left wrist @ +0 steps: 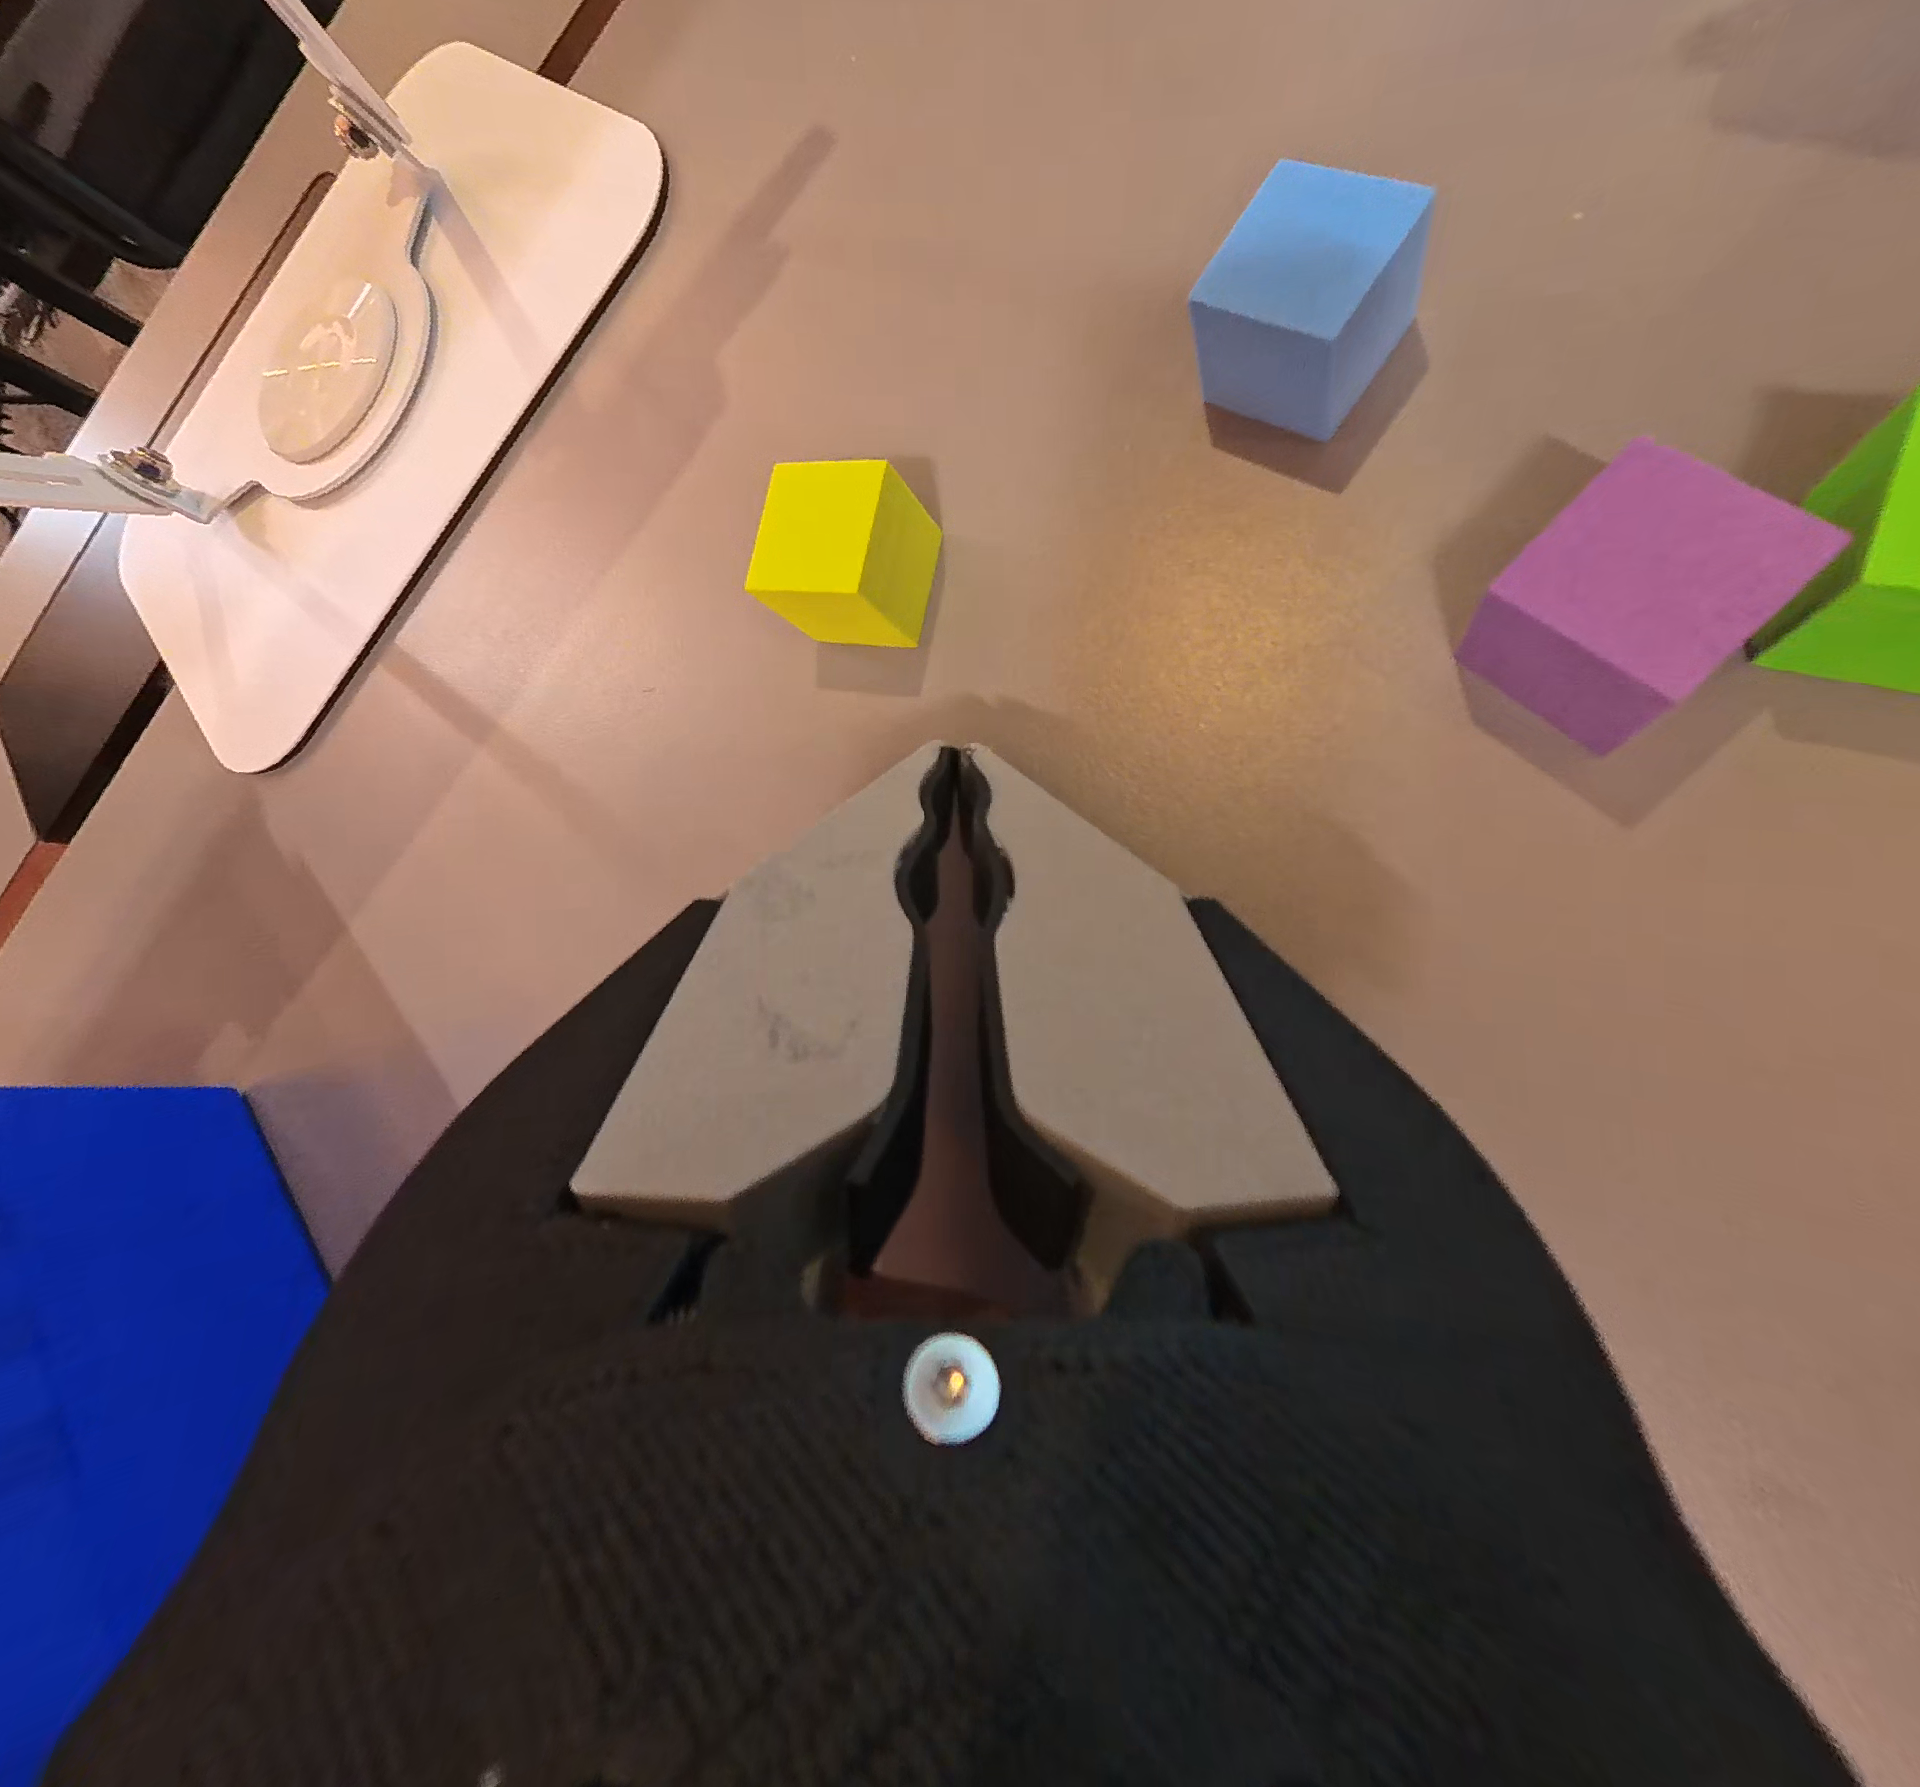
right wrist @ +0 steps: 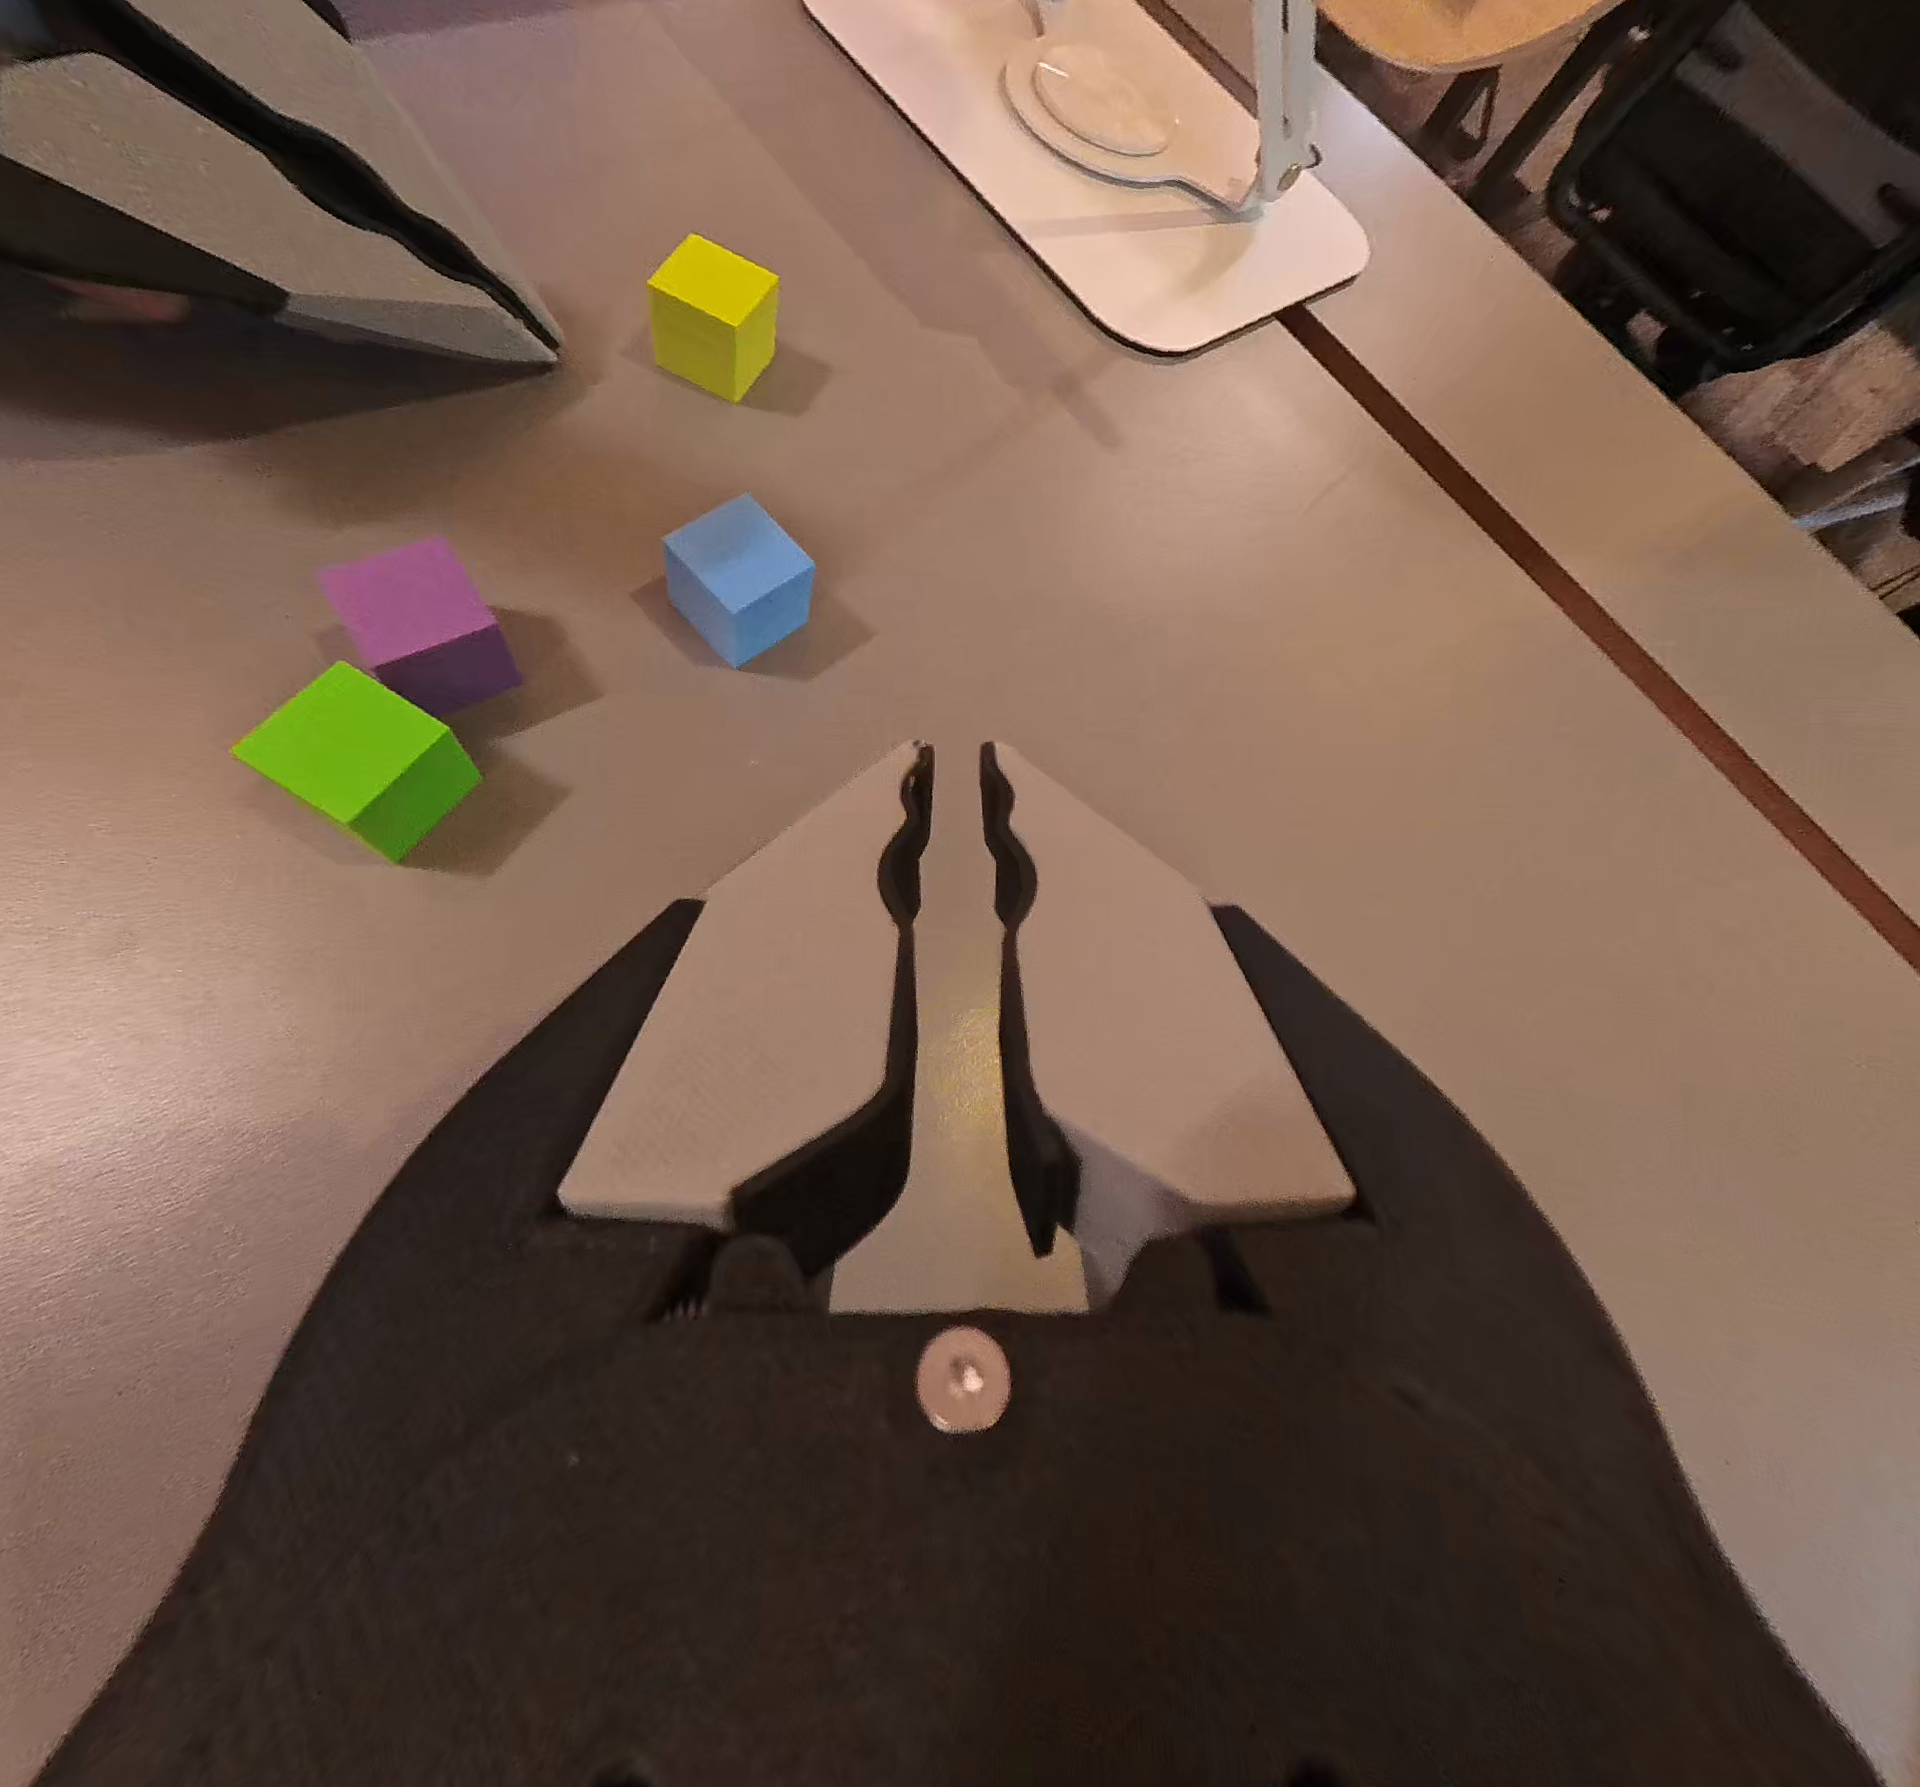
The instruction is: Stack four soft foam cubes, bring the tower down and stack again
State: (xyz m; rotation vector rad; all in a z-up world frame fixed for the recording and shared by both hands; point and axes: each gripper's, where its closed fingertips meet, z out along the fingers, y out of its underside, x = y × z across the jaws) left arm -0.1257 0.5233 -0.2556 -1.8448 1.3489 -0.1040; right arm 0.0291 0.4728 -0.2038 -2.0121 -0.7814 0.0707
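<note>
Four foam cubes lie apart on the tan table [left wrist: 1195, 23], none stacked. The yellow cube [left wrist: 844, 551] sits just ahead and left of my left gripper [left wrist: 958, 752], which is shut and empty. The light blue cube [left wrist: 1311, 295] is farther ahead to the right. The purple cube [left wrist: 1642, 594] touches the green cube [left wrist: 1870, 574] at the right edge. In the right wrist view, my right gripper [right wrist: 956, 748] is slightly open and empty, just short of the light blue cube [right wrist: 740, 579]. The purple [right wrist: 416, 610], green [right wrist: 358, 758] and yellow [right wrist: 715, 316] cubes lie to its left. The left gripper [right wrist: 551, 350] shows at the upper left.
A white stand base [left wrist: 416, 387] with metal arms sits by the table's far edge; it also shows in the right wrist view [right wrist: 1091, 137]. A dark blue block [left wrist: 114, 1342] lies close on the left. Chairs [right wrist: 1714, 210] and a round wooden table stand beyond the edge. My hands' fingertips stand some 20 centimetres from each other. The dark blue block [left wrist: 114, 1342] is about 20 centimetres from my left fingertips and 35 centimetres from my right.
</note>
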